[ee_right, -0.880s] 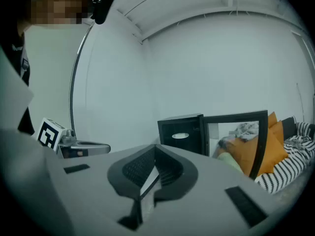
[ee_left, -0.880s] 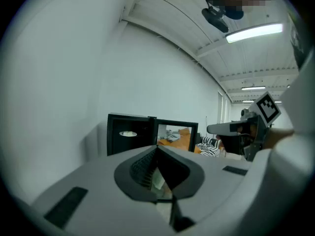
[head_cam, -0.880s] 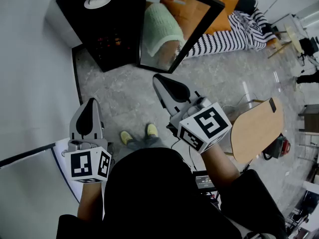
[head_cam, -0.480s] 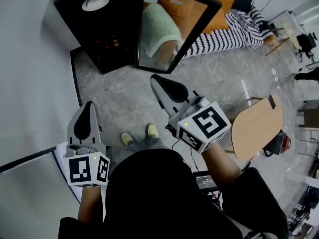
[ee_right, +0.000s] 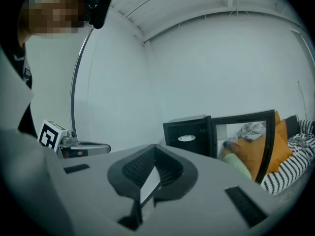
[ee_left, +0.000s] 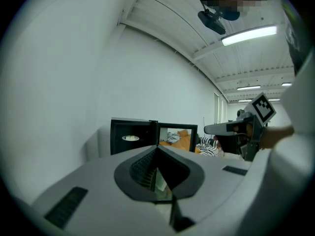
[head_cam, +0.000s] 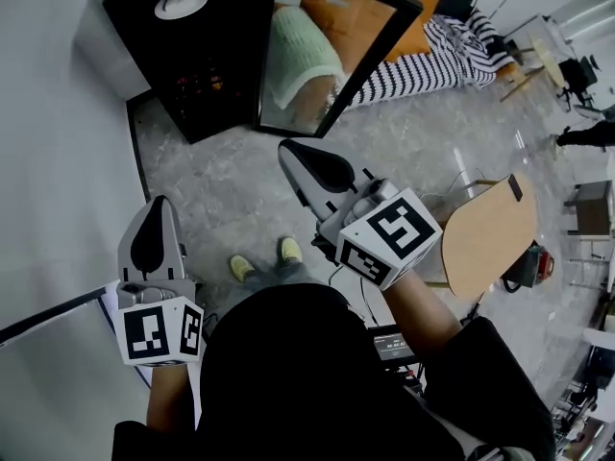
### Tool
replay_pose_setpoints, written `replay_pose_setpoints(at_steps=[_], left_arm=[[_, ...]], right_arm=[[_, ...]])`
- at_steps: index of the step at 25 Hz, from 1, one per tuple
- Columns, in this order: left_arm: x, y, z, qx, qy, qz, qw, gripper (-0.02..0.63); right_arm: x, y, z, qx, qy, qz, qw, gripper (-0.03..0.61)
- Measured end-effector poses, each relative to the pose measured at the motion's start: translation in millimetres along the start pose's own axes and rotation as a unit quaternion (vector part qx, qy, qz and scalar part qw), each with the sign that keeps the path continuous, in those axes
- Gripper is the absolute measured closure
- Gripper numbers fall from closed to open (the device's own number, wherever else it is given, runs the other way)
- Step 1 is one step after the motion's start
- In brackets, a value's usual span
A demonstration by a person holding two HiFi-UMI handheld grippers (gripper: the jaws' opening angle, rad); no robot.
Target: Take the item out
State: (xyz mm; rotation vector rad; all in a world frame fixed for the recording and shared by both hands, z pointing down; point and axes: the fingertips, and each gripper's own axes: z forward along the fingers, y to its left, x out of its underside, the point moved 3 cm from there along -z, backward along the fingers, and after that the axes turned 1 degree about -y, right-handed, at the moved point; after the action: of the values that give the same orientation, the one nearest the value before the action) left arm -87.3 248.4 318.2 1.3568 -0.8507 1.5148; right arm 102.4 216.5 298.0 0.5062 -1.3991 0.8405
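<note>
A black cabinet point(head_cam: 207, 60) stands on the floor ahead, its glass door point(head_cam: 322, 51) swung open to the right. A white round item point(head_cam: 182, 3) shows inside it, also seen as the pale disc point(ee_left: 130, 138) and the same disc point(ee_right: 187, 138) in the two gripper views. My left gripper point(head_cam: 157, 203) is held low at the left, shut and empty, well short of the cabinet. My right gripper point(head_cam: 285, 148) points at the door's lower edge, shut with nothing in it. Both are apart from the item.
A white wall point(head_cam: 58, 161) runs along the left. A wooden chair seat point(head_cam: 490, 243) stands to the right, a striped and orange sofa point(head_cam: 432, 51) behind the door. The person's yellow shoes point(head_cam: 264, 257) are on the grey stone floor.
Both grippers have drifted a little left; the right one has edged closer to the open door. Neither has opened or taken hold of anything.
</note>
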Motion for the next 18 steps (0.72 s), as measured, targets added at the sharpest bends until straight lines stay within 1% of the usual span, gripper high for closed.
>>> replay_pose_setpoints(at_steps=[7,11,18], left_arm=[[0.3,27.3,-16.7,0.003,-0.005,-0.006,1.0000,0.606],[1.3,42.1,-25.9,0.004,-0.008,-0.004,1.0000,0.606],[1.5,54.4,-34.2,0.012,-0.011,0.001,0.9999,0.605]], right_arm=[[3.4,26.2,15.6,0.002,0.007,-0.009,1.000,0.575],[7.6,43.1,26.6,0.005,0.010,-0.023,1.000,0.575],[9.2,59.5,32.3,0.007,0.008,-0.025,1.000,0.575]])
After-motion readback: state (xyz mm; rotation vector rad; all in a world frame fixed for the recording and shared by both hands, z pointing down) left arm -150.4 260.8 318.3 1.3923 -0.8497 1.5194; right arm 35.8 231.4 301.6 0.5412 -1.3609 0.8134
